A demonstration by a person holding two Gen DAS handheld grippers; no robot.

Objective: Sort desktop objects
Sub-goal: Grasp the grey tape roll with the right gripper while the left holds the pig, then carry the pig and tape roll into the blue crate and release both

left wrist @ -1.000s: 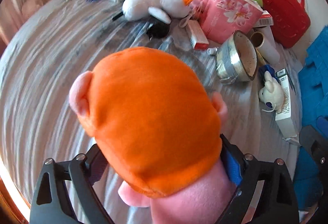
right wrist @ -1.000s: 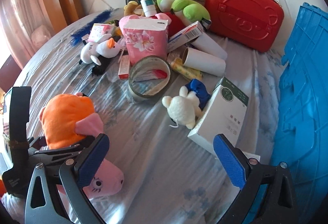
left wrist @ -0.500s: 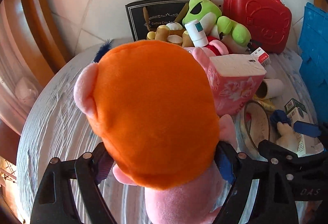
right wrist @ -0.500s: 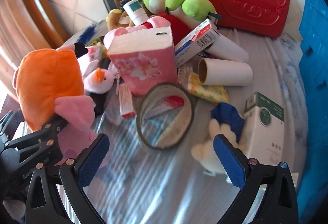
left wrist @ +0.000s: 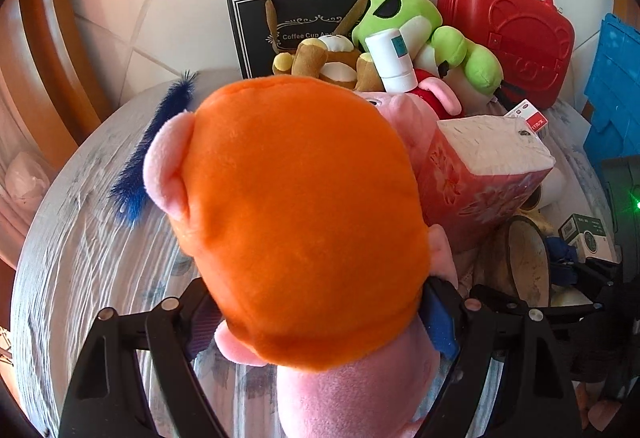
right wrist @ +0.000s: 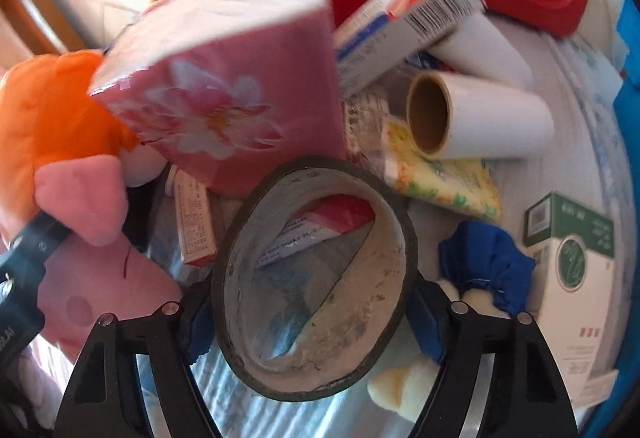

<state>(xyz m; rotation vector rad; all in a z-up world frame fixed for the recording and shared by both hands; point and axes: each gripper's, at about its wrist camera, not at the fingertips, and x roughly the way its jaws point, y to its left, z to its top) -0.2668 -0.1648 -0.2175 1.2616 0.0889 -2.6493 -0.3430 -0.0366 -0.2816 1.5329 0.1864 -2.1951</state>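
While closing — right hand-held gripper point(right wrist: 312, 322) steeply down, astride tape roll point(right wrist: 312, 270).

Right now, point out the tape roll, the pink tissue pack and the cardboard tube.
tape roll point(right wrist: 316, 378): right wrist view, on its near inner wall.
pink tissue pack point(right wrist: 224, 109): right wrist view, on the printed flower.
cardboard tube point(right wrist: 496, 121): right wrist view, on its white side.

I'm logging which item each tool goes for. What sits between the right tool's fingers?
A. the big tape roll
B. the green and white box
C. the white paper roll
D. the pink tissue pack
A: the big tape roll stands between the closing pads of the right tool, in the right wrist view.
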